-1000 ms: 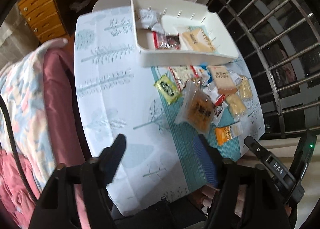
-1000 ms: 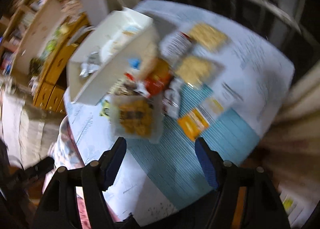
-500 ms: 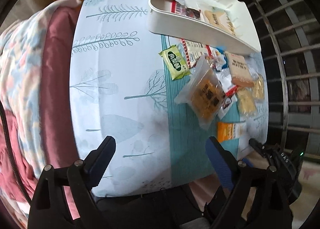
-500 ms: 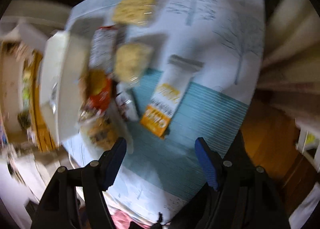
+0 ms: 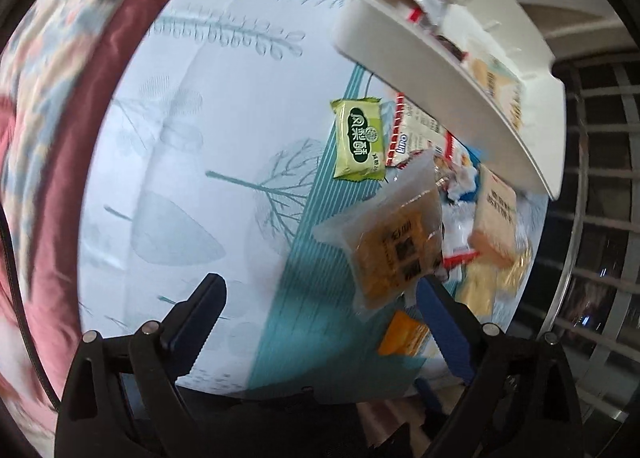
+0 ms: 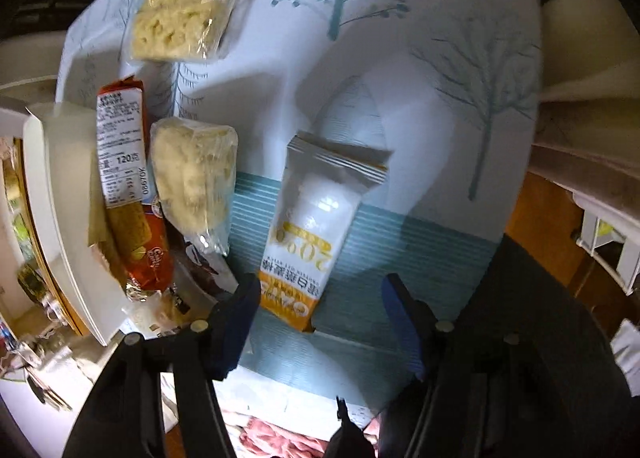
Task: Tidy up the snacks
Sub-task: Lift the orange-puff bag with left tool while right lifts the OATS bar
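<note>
My right gripper [image 6: 320, 294] is open and hovers just above an orange and white protein bar [image 6: 316, 226] lying on the tablecloth; the bar's orange end lies between the fingers. Left of it lie two clear-wrapped yellow cakes [image 6: 192, 178], [image 6: 184, 24] and a red biscuit pack [image 6: 128, 186]. My left gripper [image 5: 320, 306] is open and empty over the table, near a clear bag of brown crackers [image 5: 396, 246] and a green pastry packet [image 5: 358, 138]. The white tray [image 5: 432, 70] holds several snacks.
The white tray's edge also shows in the right wrist view [image 6: 64, 218]. A pink quilt [image 5: 56, 130] borders the table's left side. Metal window bars [image 5: 592, 218] stand beyond the table's right edge. A wooden floor [image 6: 552, 242] lies past the table.
Both grippers have dropped closer to the table. The right one has swung over the protein bar, which now sits between its fingers. The left one has moved toward the cracker bag.
</note>
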